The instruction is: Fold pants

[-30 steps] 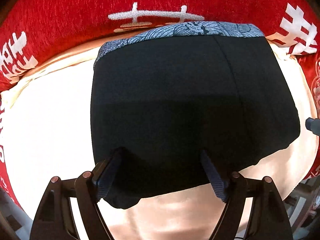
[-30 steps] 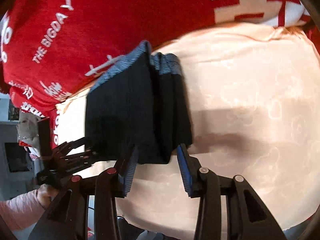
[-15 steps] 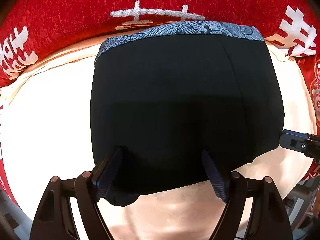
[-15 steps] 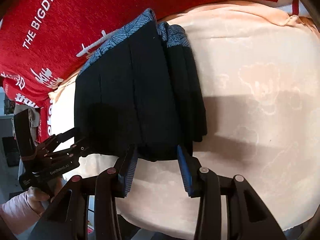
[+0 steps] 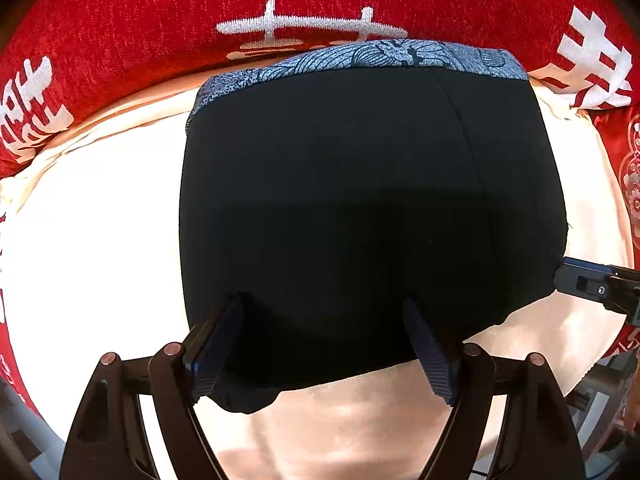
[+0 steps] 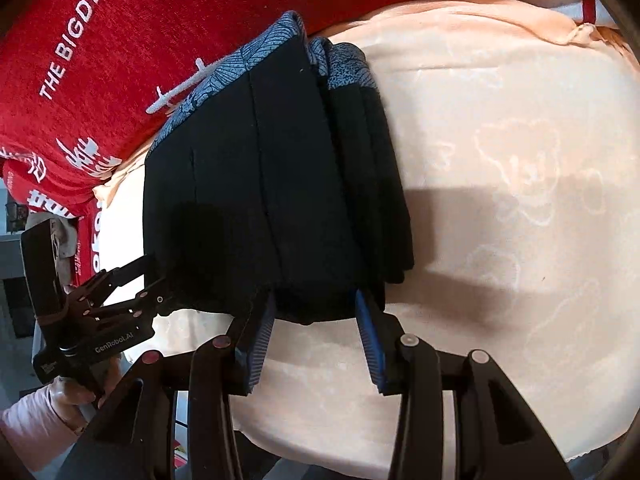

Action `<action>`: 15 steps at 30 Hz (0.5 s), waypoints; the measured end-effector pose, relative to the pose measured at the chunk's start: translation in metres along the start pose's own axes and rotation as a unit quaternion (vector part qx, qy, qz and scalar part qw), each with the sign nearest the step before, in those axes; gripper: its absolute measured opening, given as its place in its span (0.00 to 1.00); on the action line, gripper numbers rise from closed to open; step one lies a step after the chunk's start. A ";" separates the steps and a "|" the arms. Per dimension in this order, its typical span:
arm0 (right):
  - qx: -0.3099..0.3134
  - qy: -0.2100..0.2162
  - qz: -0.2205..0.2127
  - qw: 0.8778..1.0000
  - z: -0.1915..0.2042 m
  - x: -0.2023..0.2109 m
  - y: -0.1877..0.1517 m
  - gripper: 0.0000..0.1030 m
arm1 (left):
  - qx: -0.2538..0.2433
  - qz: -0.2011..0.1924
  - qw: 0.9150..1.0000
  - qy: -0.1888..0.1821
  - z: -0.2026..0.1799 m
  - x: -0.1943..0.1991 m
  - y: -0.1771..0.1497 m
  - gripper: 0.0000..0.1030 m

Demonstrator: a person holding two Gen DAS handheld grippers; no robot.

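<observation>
Black pants (image 5: 360, 208) with a blue-grey patterned waistband (image 5: 360, 58) lie folded into a thick stack on a cream blanket (image 5: 92, 248). My left gripper (image 5: 324, 312) is open, its fingers resting on the near edge of the stack. In the right wrist view the same pants (image 6: 264, 192) show several layers at their right side. My right gripper (image 6: 316, 300) is open, its fingertips at the near right corner of the stack. The left gripper (image 6: 148, 276) also shows there at the stack's left corner.
A red cushion (image 5: 160, 20) with white characters lies behind the pants and appears in the right wrist view (image 6: 120, 40). The cream blanket (image 6: 520, 200) spreads wide to the right. The right gripper's tip (image 5: 592, 286) pokes in at the left wrist view's right edge.
My right gripper has moved in toward the stack's near right corner; the pants loom larger in its view. The left gripper has hardly moved.
</observation>
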State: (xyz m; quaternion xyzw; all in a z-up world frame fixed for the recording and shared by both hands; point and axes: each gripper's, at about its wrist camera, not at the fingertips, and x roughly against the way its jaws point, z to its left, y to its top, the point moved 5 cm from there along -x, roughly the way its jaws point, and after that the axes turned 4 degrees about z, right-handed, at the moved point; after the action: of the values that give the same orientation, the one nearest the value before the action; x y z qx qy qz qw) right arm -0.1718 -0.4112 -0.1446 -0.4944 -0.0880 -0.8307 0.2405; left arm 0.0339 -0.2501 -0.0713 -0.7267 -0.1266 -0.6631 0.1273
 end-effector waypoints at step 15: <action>-0.021 0.033 -0.020 0.999 -0.026 0.019 0.006 0.63 | 0.059 0.005 0.998 -0.017 0.063 0.010 0.033 0.81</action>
State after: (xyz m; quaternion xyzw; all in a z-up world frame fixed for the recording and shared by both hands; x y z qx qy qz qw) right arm -0.1965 -0.4321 -0.1411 -0.4699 -0.0728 -0.8527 0.2165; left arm 0.1047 -0.2583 -0.0674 -0.7295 -0.1639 -0.6415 0.1717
